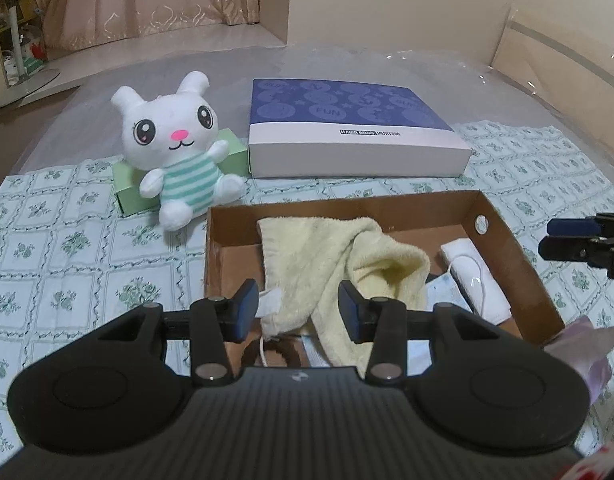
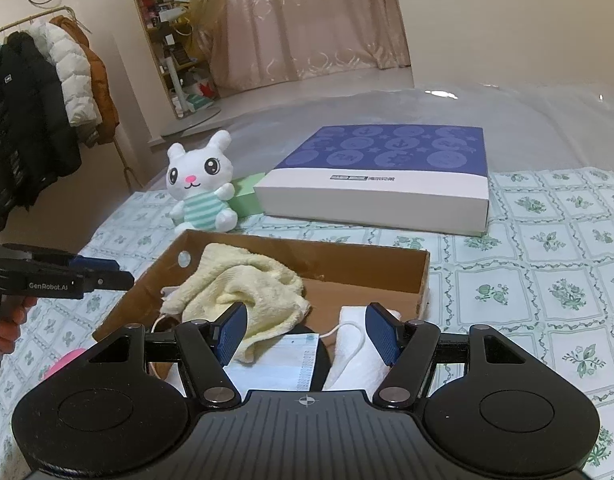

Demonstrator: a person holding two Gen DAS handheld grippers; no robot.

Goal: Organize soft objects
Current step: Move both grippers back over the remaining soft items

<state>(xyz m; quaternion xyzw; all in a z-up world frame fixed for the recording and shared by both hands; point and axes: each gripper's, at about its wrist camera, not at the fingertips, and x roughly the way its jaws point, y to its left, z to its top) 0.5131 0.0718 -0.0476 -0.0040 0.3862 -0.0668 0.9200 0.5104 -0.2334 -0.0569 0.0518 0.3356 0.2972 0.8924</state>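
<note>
A pale yellow towel (image 1: 327, 252) (image 2: 243, 280) lies crumpled in an open brown cardboard box (image 1: 347, 200) (image 2: 347, 268) on the patterned bedspread. My left gripper (image 1: 298, 312) hangs over the box's near end, open, with the towel's lower fold between its blue pads but not pinched. My right gripper (image 2: 307, 334) is open above a face mask (image 2: 275, 364) and a folded white cloth (image 2: 359, 344) in the same box. A white plush bunny (image 1: 175, 140) (image 2: 201, 184) in a green striped shirt sits beyond the box, to its left. Each gripper shows in the other's view (image 1: 555, 236) (image 2: 107, 274).
A flat blue-and-white gift box (image 1: 347, 128) lies behind the cardboard box, and a small green box (image 1: 123, 184) props the bunny. A pink object (image 2: 67, 360) sits by the box's left side. A coat rack (image 2: 47, 80) stands off the bed's left.
</note>
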